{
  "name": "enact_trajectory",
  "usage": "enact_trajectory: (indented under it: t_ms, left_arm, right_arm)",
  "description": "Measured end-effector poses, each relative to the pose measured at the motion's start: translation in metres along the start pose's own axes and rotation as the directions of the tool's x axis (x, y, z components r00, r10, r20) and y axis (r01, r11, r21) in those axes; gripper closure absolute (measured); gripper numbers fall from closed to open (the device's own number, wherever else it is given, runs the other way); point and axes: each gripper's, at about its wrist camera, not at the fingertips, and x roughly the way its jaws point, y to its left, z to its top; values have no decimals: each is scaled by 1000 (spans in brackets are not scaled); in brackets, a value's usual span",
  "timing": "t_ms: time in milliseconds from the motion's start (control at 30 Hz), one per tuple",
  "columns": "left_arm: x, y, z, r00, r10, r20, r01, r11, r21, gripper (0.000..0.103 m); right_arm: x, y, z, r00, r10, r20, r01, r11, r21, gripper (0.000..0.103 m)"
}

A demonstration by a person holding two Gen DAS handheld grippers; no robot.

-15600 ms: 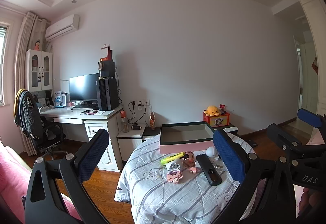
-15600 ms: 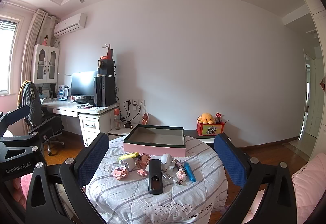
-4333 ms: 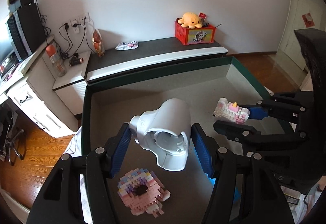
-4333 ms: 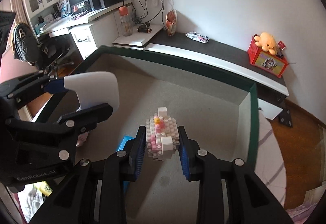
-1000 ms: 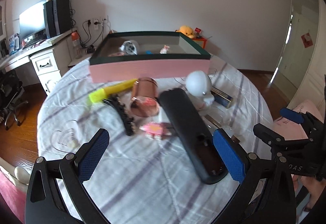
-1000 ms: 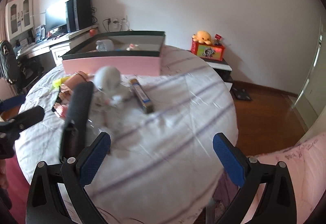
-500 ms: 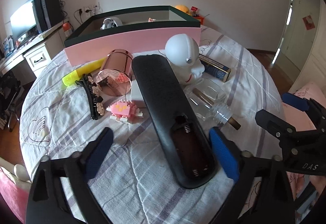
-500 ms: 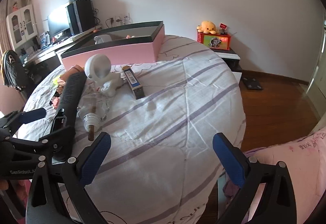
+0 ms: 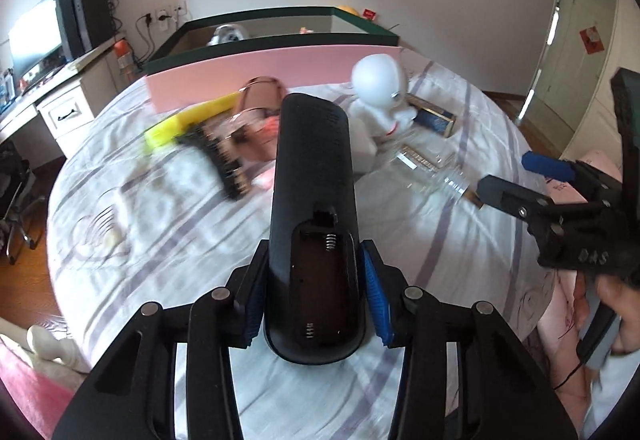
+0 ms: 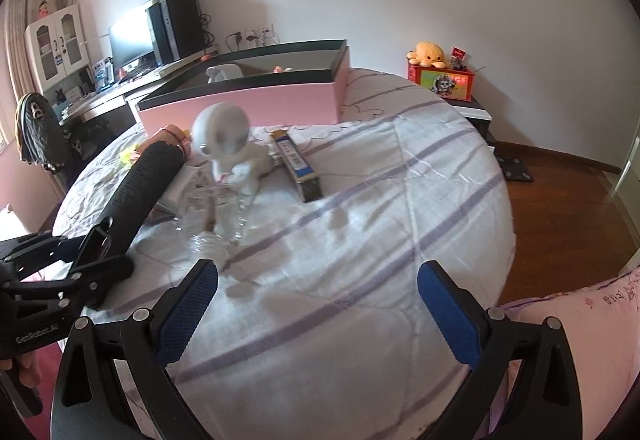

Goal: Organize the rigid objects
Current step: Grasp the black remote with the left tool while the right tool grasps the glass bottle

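Observation:
A long black remote [image 9: 312, 175] lies back up on the striped bedspread, its battery bay uncovered. My left gripper [image 9: 314, 292] is closing around its near end, and both blue pads touch its sides. The right wrist view shows the same remote [image 10: 140, 183] slanting up from the left gripper [image 10: 96, 252]. My right gripper [image 10: 318, 312] hovers open over bare cloth at the right, with nothing between its fingers. Behind stands the pink box [image 9: 272, 67] with a dark green rim and a few items inside.
Beside the remote lie a white round-headed figure [image 9: 380, 87], a clear glass bottle [image 9: 428, 167], a small blue and gold box [image 9: 432, 115], a yellow highlighter [image 9: 184, 123], a black hair clip [image 9: 220, 159] and a rose-gold cup [image 9: 256, 107]. A desk stands at the left.
My left gripper's jaws have closed in from wide apart onto the remote's near end, and it has come lower and closer. The right gripper has stayed open over the cloth.

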Motion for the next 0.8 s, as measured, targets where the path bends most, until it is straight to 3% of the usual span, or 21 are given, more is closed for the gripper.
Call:
enact_trajectory:
  t_ms: [200,333,433,567,633,667,767,800]
  left_arm:
    - [-14,21,-12,1000,9,-3,-9,1000,-18,59]
    - [-12,25,-9,1000,25,2,-25,999,-26,53]
    - [-6,25,-4,1000,27,6,-27,999,-33,40]
    - [4,27,3,1000,24,12,-24,999,-31,38]
    - [8,28,6,1000,24,20,-23,999,-26,39]
    - [9,28,7,1000,22,22,-22,1000,-19,44]
    - [11,27,8,999,7,33,-7,1000,1,59]
    - [10,27,9,999,4,37,-5,1000,6,59]
  right_arm:
    - [12,22,7,999,29,-18,-30,998,-46,2]
    - [23,36,13,999,44,-31,-46,996,-75,2]
    - [31,43,17,998,46,-46,-50,995,-90,3]
    - [40,45,19,997,36,-62,-42,994,-102,10]
    - [41,46,20,998,28,-61,-34,993,-109,17]
    - [41,46,21,998,30,-59,-36,993,-108,25]
    - [44,48,25,998,22,-66,-30,992,-126,36]
    - [45,49,26,997,22,-67,-31,991,-130,38]
